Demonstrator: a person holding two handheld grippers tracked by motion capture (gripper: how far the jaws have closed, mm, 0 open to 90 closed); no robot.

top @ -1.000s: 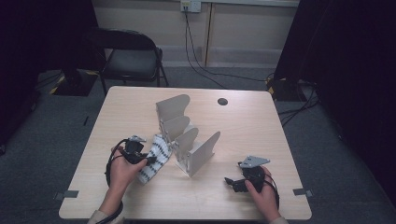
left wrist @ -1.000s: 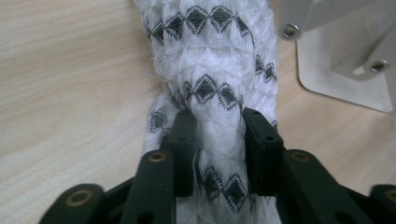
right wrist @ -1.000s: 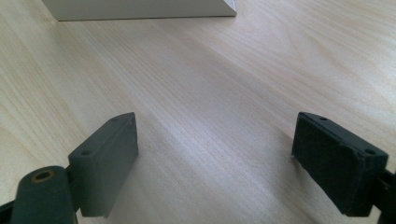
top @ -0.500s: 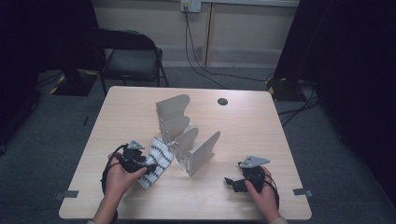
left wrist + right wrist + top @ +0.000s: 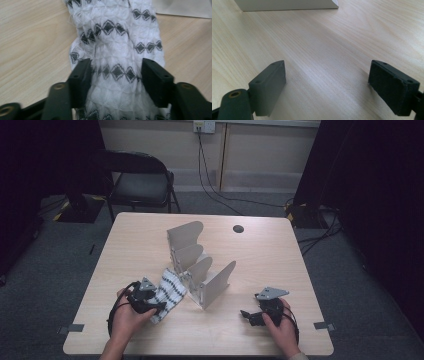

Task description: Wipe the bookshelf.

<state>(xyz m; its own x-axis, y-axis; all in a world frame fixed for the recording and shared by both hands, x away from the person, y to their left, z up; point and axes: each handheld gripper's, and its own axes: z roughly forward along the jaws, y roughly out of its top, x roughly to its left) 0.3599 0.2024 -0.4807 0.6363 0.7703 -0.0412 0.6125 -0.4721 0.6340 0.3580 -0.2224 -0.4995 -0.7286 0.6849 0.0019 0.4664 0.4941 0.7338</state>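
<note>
At the lower left of the high view my left tool (image 5: 159, 307) sat over the patterned cloth (image 5: 169, 293), which lay on the counter (image 5: 280, 265) against the grey divider rack (image 5: 202, 270). Its jaws had just been closing, cloth bunched between them, the pads pressing its sides. I judged a deeper bite better. At lower right, my right tool (image 5: 246, 315) rested open, empty.

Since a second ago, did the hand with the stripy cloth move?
Yes. The left gripper has slid toward the near table edge, away from the grey rack, jaws just closing around the patterned cloth.
</note>
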